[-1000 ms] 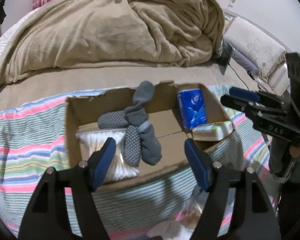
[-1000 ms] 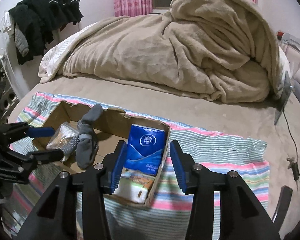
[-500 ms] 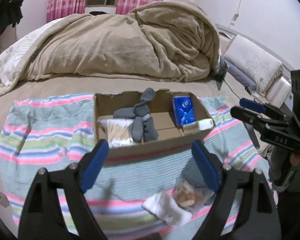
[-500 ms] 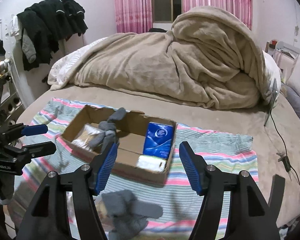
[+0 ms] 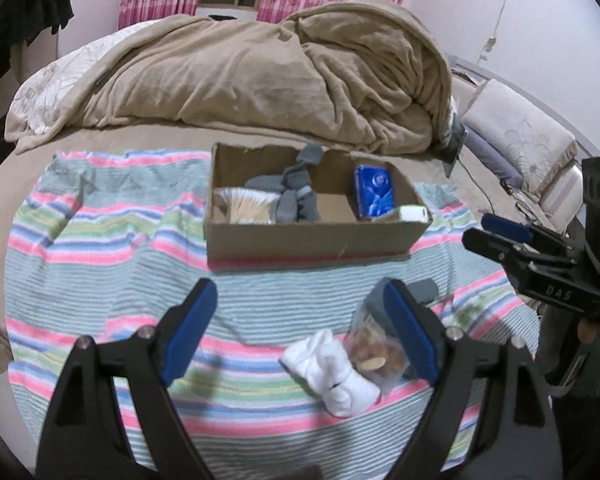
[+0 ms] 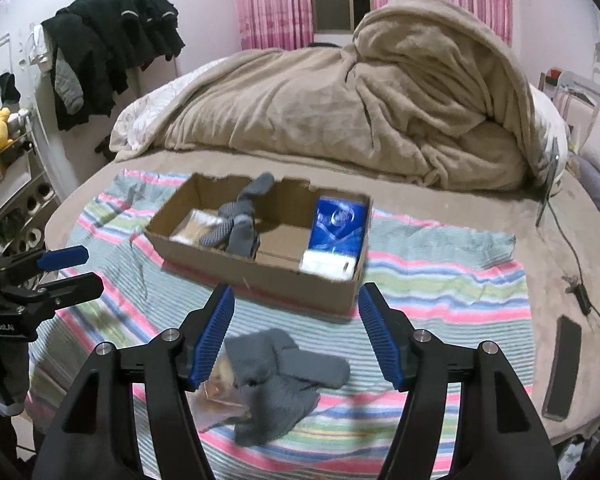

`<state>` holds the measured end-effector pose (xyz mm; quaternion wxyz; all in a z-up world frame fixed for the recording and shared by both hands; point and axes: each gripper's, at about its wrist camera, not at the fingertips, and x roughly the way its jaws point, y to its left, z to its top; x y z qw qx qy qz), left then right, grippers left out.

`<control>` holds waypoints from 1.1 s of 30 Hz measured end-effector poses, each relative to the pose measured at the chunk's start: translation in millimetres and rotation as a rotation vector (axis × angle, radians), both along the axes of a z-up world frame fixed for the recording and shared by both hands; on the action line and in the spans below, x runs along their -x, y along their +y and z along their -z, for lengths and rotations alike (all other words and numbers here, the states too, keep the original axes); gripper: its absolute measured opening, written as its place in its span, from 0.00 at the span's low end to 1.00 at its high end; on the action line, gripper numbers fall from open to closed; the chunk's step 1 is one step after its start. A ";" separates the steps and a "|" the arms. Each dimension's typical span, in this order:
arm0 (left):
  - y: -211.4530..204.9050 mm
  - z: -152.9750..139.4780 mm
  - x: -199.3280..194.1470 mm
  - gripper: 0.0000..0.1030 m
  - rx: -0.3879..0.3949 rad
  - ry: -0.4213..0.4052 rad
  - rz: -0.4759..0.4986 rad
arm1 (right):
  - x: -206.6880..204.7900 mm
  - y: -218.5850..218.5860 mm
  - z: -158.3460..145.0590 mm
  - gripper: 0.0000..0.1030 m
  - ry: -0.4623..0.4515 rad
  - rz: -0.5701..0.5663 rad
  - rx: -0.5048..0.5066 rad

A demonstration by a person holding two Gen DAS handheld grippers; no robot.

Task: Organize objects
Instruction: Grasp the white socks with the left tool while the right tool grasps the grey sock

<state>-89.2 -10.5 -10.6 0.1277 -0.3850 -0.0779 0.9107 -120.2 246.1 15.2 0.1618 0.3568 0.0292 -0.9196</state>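
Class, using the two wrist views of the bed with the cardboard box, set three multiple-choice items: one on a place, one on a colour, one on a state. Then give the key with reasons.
1. Where does the blue tissue pack lie?
A. inside the cardboard box
B. on the striped cloth in front of the box
C. on the beige blanket

2. What colour is the rolled sock pair lying on the striped cloth outside the box?
A. black
B. white
C. red

3. In what state is the right claw?
A. shut on a sock
B. shut on the tissue pack
C. open, holding nothing

Key: 1 A, the pack sits within the box walls at its right end. 2 B, the roll is plainly white. 3 C, its blue pads stand apart with nothing gripped.
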 end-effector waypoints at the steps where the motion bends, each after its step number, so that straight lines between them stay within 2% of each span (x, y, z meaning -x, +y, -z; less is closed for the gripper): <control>1: 1.0 3.7 -0.7 0.84 0.001 -0.007 -0.003 | 0.2 -0.3 2.6 0.66 -0.004 -0.001 -0.001; 11: 18.0 43.7 -1.8 0.84 0.025 -0.092 -0.010 | -0.1 -7.3 41.3 0.66 -0.089 -0.024 -0.014; 26: 42.3 95.6 2.6 0.84 0.048 -0.209 -0.009 | 8.3 -10.9 77.0 0.66 -0.167 -0.058 -0.027; 31: 47.4 101.0 0.3 0.78 0.049 -0.213 0.008 | 7.2 -16.7 81.6 0.66 -0.170 -0.082 -0.048; 33: 47.3 103.0 0.2 0.69 0.040 -0.218 0.010 | 6.3 -21.9 84.6 0.65 -0.172 -0.102 -0.065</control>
